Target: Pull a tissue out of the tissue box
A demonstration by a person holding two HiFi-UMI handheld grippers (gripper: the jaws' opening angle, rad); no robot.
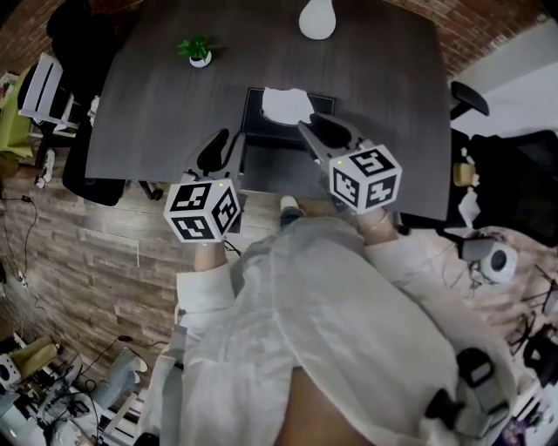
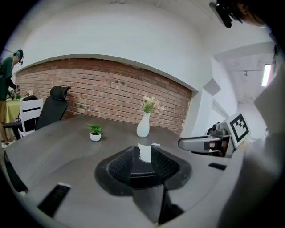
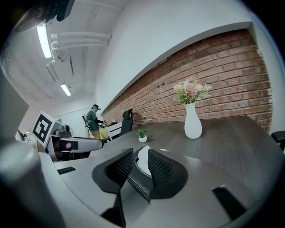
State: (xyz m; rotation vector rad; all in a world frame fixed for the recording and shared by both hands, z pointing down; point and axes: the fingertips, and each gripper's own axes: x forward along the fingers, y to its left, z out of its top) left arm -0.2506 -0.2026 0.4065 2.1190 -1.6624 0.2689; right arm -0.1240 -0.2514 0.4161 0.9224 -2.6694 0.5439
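A black tissue box [image 1: 261, 126] stands near the front edge of the dark grey table [image 1: 157, 104], and a white tissue [image 1: 286, 103] sticks up out of its top. My left gripper [image 1: 223, 146] hovers at the table's edge, just left of the box, open and empty. My right gripper [image 1: 314, 124] reaches over the box's right front corner, close to the tissue, open as well. In the left gripper view the tissue [image 2: 144, 152] shows beyond the open left gripper [image 2: 143, 165]. In the right gripper view the tissue [image 3: 143, 159] stands past the gap of the right gripper [image 3: 140, 168].
A white vase [image 1: 316, 17] with flowers stands at the table's far side, and a small potted plant [image 1: 199, 50] sits at the far left. Black office chairs [image 1: 87, 165] flank the table. A person in green [image 3: 94, 120] stands far off by the brick wall.
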